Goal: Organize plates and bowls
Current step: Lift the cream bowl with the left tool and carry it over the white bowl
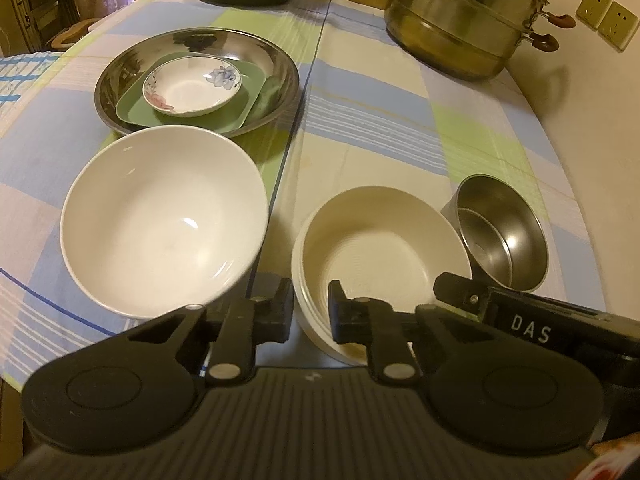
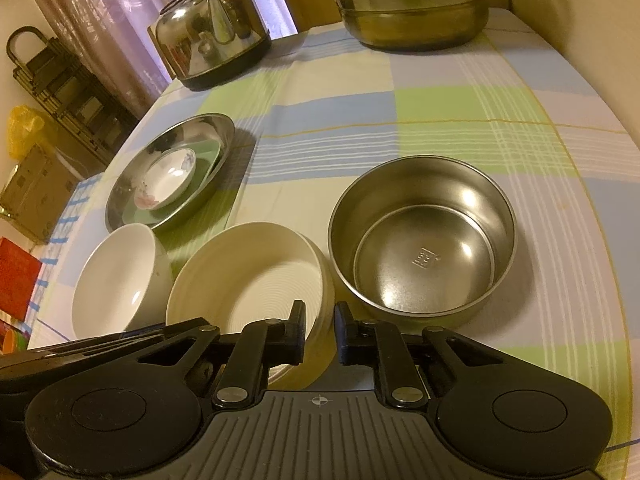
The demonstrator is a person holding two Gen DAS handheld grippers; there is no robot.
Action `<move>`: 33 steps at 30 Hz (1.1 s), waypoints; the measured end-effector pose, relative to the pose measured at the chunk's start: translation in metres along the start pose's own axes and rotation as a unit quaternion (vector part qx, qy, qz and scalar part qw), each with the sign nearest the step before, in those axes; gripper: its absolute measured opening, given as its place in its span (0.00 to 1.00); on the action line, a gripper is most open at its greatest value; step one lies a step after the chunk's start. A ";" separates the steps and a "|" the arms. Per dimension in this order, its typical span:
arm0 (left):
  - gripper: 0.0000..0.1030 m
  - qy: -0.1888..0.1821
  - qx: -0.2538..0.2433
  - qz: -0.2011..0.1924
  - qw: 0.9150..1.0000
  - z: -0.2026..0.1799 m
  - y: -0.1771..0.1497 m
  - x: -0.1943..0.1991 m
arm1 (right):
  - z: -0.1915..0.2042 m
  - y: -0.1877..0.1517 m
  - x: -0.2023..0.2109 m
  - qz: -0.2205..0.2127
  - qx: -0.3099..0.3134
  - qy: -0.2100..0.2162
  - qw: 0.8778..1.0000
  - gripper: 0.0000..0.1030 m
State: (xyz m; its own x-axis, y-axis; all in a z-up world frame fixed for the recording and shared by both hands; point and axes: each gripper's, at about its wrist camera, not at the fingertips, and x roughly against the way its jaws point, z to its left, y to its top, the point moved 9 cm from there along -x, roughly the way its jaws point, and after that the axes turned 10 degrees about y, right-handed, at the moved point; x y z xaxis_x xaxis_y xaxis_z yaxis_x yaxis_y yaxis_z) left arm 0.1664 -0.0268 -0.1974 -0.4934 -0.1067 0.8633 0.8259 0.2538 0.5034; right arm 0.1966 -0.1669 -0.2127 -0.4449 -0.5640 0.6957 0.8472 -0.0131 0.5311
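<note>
The cream bowl (image 1: pixel 384 240), ribbed inside, sits at the near edge of the worktop (image 1: pixel 380 120) and serves as the landmark. Both grippers are on its near rim.

Far left of it and further back lies the steel platter (image 1: pixel 120 76), holding a green plate (image 1: pixel 248 108) with a floral dish (image 1: pixel 192 86) on top: that nest looks finished. Just left of the cream bowl, apart from it by a narrow gap, stands the white bowl (image 1: pixel 164 220), empty and on its own.

The left gripper (image 1: pixel 310 312) straddles the left part of the cream bowl's near rim, one jaw outside the wall and one inside, pinching it. The right gripper (image 2: pixel 320 334) does the same on the right part of that rim, also clamped on the wall. So the bowl is held from both sides but appears to rest on the cloth.

Just right of the cream bowl, close to touching, is the steel bowl (image 2: pixel 424 236), with what looks like a second steel bowl nested in it.

Behind, well away, stand a kettle (image 2: pixel 212 40) and a steamer pot (image 2: pixel 412 4).

My reading: plates stacked, bowls mostly unstacked, so roughly half remains.
</note>
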 end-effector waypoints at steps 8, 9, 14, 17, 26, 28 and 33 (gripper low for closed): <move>0.15 -0.012 -0.003 -0.002 1.000 0.001 -0.006 0.013 | 0.001 -0.003 0.008 0.009 -0.004 0.004 1.000 0.14; 0.15 -0.016 -0.002 -0.004 1.000 0.002 -0.006 0.016 | 0.003 -0.003 0.011 0.009 -0.003 0.006 1.000 0.14; 0.15 -0.028 -0.005 -0.018 0.999 0.002 -0.005 0.035 | 0.008 -0.003 0.025 0.009 -0.005 0.010 1.000 0.14; 0.15 -0.032 -0.009 -0.029 0.999 0.003 -0.003 0.046 | 0.014 -0.001 0.034 0.009 -0.005 0.015 1.000 0.14; 0.15 -0.023 -0.006 -0.066 0.998 0.022 0.015 0.076 | 0.046 0.014 0.050 -0.012 0.008 0.032 0.999 0.14; 0.15 -0.020 0.001 -0.069 0.997 0.031 0.019 0.078 | 0.057 0.017 0.048 -0.017 0.011 0.039 0.999 0.14; 0.15 -0.006 0.013 -0.074 0.997 0.058 0.029 0.080 | 0.083 0.023 0.035 -0.017 0.021 0.052 0.998 0.14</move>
State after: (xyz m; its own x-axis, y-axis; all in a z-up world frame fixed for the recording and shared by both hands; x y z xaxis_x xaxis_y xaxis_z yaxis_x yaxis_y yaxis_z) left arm 0.1350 0.0276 -0.1165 -0.6132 -0.1330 0.7787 0.7360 0.2617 0.6243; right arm 0.1765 -0.1187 -0.1363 -0.4378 -0.6470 0.6243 0.8183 0.0010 0.5748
